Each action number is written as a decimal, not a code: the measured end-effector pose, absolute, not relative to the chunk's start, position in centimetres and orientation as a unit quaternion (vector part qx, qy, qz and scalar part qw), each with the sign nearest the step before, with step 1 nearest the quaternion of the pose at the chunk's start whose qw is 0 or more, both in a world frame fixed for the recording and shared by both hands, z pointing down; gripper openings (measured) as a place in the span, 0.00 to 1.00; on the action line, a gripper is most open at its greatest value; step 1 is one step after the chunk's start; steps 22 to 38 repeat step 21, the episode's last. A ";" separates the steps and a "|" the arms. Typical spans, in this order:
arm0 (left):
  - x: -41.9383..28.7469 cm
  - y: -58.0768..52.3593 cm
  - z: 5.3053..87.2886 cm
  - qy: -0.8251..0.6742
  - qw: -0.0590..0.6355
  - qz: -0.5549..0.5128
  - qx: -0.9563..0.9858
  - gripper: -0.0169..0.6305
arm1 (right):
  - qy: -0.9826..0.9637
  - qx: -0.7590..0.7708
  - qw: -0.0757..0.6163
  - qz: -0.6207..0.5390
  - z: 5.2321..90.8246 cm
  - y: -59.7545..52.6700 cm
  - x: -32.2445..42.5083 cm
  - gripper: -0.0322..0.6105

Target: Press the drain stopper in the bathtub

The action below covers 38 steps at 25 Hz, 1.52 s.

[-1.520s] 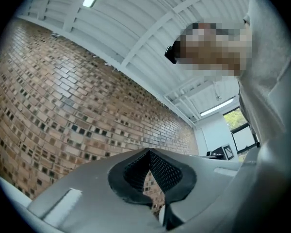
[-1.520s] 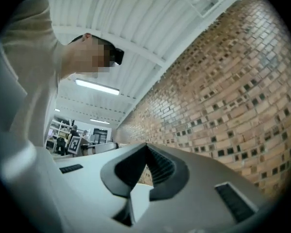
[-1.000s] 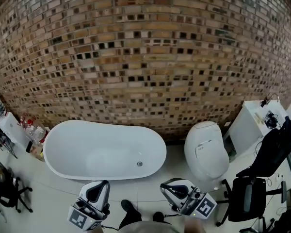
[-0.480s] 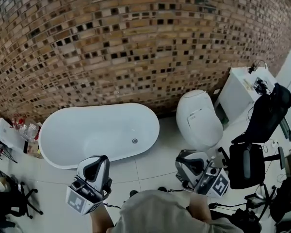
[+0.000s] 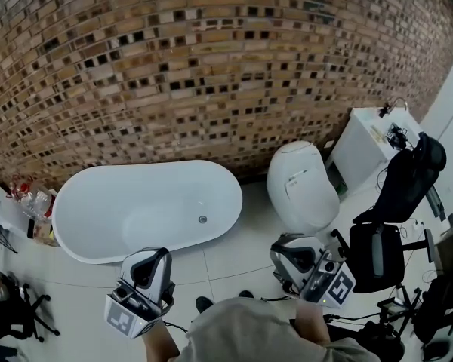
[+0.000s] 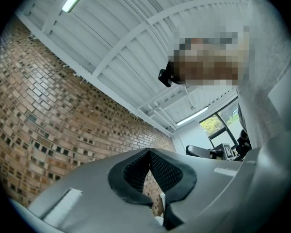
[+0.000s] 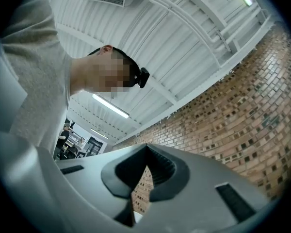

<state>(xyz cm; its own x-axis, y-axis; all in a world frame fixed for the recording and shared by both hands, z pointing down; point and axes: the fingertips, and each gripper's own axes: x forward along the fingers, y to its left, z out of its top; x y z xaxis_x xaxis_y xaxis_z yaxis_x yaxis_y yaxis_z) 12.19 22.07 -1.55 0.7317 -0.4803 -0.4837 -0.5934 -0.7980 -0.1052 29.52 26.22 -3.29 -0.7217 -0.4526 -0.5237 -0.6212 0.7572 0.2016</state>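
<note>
Head view puts the drain stopper [image 5: 202, 219] on the bathtub [image 5: 145, 165] floor toward its right end, well apart from us. We carry left gripper [image 5: 152, 267] and right gripper [image 5: 290, 258] low, jaws together on nothing, likely for the approach.

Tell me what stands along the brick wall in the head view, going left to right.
bathtub → toilet → white cabinet

drain stopper [image 5: 202, 219] tiny, person's shoulders [image 5: 249, 338] cut off below
</note>
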 end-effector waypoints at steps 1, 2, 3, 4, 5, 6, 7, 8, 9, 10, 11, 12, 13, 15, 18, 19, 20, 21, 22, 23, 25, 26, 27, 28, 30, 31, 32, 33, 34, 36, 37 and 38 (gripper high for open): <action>12.2 22.3 -1.3 0.296 0.123 0.221 -0.921 0.02 | 0.912 -0.291 0.225 0.180 -3.2 26.2 29.5 0.07; 12.1 22.4 -1.1 0.300 0.121 0.219 -0.921 0.02 | 0.915 -0.287 0.222 0.175 -3.1 26.0 29.3 0.07; 11.9 22.3 -1.0 0.303 0.121 0.217 -0.920 0.02 | 0.918 -0.284 0.219 0.173 -3.1 25.7 29.0 0.07; 11.7 22.3 -0.9 0.305 0.120 0.217 -0.920 0.02 | 0.919 -0.280 0.215 0.172 -3.1 25.5 28.6 0.07; 11.5 22.2 -0.8 0.308 0.118 0.218 -0.919 0.02 | 0.921 -0.277 0.212 0.172 -3.1 25.3 28.3 0.07; 11.4 22.2 -0.7 0.311 0.115 0.219 -0.918 0.02 | 0.923 -0.274 0.209 0.171 -3.0 25.3 28.0 0.07; 11.3 22.2 -0.6 0.313 0.112 0.219 -0.917 0.02 | 0.925 -0.270 0.208 0.169 -2.9 25.4 27.8 0.07; 11.3 22.3 -0.5 0.315 0.110 0.218 -0.917 0.02 | 0.926 -0.268 0.208 0.167 -2.8 25.4 27.7 0.07; 11.3 22.4 -0.4 0.314 0.110 0.216 -0.918 0.02 | 0.926 -0.268 0.208 0.165 -2.6 25.4 27.6 0.07; 11.3 22.5 -0.5 0.314 0.111 0.215 -0.918 0.02 | 0.926 -0.268 0.209 0.163 -2.4 25.3 27.7 0.07; 11.4 22.5 -0.5 0.313 0.113 0.214 -0.919 0.02 | 0.926 -0.268 0.210 0.161 -2.4 25.3 27.7 0.07; 11.4 22.6 -0.5 0.312 0.114 0.214 -0.919 0.02 | 0.926 -0.269 0.212 0.160 -2.3 25.2 27.8 0.07; 11.4 22.6 -0.5 0.311 0.114 0.213 -0.919 0.02 | 0.925 -0.269 0.213 0.161 -2.3 25.2 27.8 0.07; 11.5 22.5 -0.5 0.308 0.114 0.212 -0.920 0.02 | 0.924 -0.270 0.215 0.163 -2.4 25.3 27.9 0.07; 11.9 22.7 -0.9 0.303 0.117 0.214 -0.921 0.02 | 0.922 -0.274 0.218 0.166 -2.4 25.6 28.1 0.07; 12.1 22.9 -0.9 0.302 0.117 0.214 -0.922 0.02 | 0.922 -0.274 0.218 0.166 -2.4 25.8 28.3 0.07; 12.3 23.1 -1.0 0.300 0.117 0.215 -0.922 0.02 | 0.922 -0.275 0.218 0.166 -2.3 26.0 28.5 0.07; 12.5 23.2 -1.0 0.299 0.117 0.216 -0.922 0.02 | 0.921 -0.276 0.218 0.165 -2.2 26.2 28.7 0.07; 12.5 23.2 -1.0 0.299 0.117 0.216 -0.922 0.02 | 0.921 -0.276 0.218 0.165 -2.2 26.2 28.7 0.07; 12.5 23.2 -1.0 0.299 0.117 0.216 -0.922 0.02 | 0.921 -0.276 0.218 0.165 -2.2 26.2 28.7 0.07; 12.5 23.2 -1.0 0.299 0.117 0.216 -0.922 0.02 | 0.921 -0.276 0.218 0.165 -2.2 26.2 28.7 0.07; 12.5 23.2 -1.0 0.299 0.117 0.216 -0.922 0.02 | 0.921 -0.276 0.218 0.165 -2.2 26.2 28.7 0.07; 12.5 23.2 -1.0 0.299 0.117 0.216 -0.922 0.02 | 0.921 -0.276 0.218 0.165 -2.2 26.2 28.7 0.07; 12.5 23.2 -1.0 0.299 0.117 0.216 -0.922 0.02 | 0.921 -0.276 0.218 0.165 -2.2 26.2 28.7 0.07; 12.5 23.2 -1.0 0.299 0.117 0.216 -0.922 0.02 | 0.921 -0.276 0.218 0.165 -2.2 26.2 28.7 0.07; 12.5 23.2 -1.0 0.299 0.117 0.216 -0.922 0.02 | 0.921 -0.276 0.218 0.165 -2.2 26.2 28.7 0.07; 12.5 23.2 -1.0 0.299 0.117 0.216 -0.922 0.02 | 0.921 -0.276 0.218 0.165 -2.2 26.2 28.7 0.07; 12.5 23.2 -1.0 0.299 0.117 0.216 -0.922 0.02 | 0.921 -0.276 0.218 0.165 -2.2 26.2 28.7 0.07; 12.5 23.2 -1.0 0.299 0.117 0.216 -0.922 0.02 | 0.921 -0.276 0.218 0.165 -2.2 26.2 28.7 0.07; 12.5 23.2 -1.0 0.299 0.117 0.216 -0.922 0.02 | 0.921 -0.276 0.218 0.165 -2.2 26.2 28.7 0.07; 12.5 23.2 -1.0 0.299 0.117 0.216 -0.922 0.02 | 0.921 -0.276 0.218 0.165 -2.2 26.2 28.7 0.07; 12.5 23.2 -1.0 0.299 0.117 0.216 -0.922 0.02 | 0.921 -0.276 0.218 0.165 -2.2 26.2 28.7 0.07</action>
